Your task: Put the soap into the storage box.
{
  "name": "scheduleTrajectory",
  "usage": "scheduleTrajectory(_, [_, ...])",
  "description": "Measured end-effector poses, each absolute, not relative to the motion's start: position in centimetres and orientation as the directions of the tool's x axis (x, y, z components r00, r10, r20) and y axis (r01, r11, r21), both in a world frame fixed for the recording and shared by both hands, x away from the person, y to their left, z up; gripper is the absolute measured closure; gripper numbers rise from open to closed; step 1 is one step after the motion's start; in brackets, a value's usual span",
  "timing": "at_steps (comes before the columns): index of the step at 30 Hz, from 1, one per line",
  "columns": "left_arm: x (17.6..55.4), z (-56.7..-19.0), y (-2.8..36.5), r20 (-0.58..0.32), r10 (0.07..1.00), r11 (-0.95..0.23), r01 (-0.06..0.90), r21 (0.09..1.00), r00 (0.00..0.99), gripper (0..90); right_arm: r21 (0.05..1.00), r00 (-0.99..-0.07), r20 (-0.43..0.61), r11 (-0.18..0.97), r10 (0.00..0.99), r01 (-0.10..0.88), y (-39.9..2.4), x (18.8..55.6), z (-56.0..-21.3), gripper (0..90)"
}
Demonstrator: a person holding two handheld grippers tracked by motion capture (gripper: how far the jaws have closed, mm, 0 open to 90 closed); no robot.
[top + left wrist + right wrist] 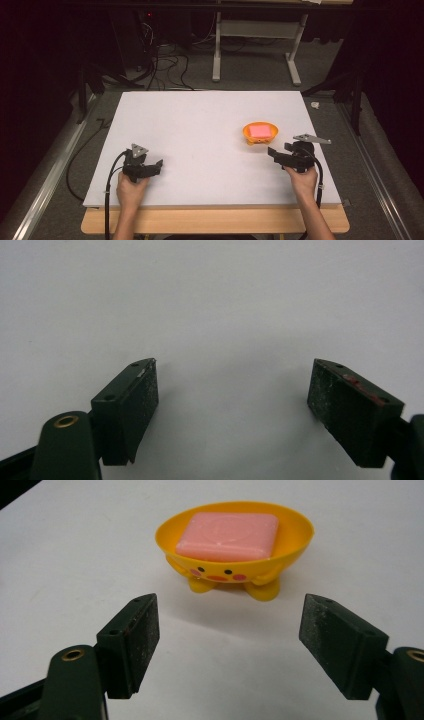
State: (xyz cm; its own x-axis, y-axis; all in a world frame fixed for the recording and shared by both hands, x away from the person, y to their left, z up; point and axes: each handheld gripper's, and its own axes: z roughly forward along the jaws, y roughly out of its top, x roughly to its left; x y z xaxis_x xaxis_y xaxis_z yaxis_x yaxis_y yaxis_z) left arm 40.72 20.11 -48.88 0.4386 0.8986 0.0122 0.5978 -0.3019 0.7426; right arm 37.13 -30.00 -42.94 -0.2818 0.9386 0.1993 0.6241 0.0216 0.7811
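Nearest the person, the left gripper (159, 165) rests low over the white table (200, 125), its fingers (127, 410) spread wide with nothing between them. The right gripper (274, 152) hovers near the table's right edge, fingers (131, 642) likewise spread and empty. Just beyond it stands a yellow duck-faced soap dish (295, 532), holding a pink soap bar (227, 535).

No words, numbers or brands are legible; the dish (235, 555) bears just a painted face.
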Motion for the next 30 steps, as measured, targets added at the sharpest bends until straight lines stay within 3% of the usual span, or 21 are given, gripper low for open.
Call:
scheduleTrajectory(15, [40.7,-48.9,20.1,0.013,0.899,-0.300,0.596,0.745,0.437,20.8,0.762,-0.233,0.165,0.027,0.958,0.647,-31.0,36.5,-45.2,25.0])
scheduleTrajectory(30, [40.7,-48.9,20.1,0.014,0.899,-0.301,0.596,0.744,0.437,20.7,0.745,-0.228,0.040,0.123,0.973,0.656,-30.6,36.6,-47.2,24.8])
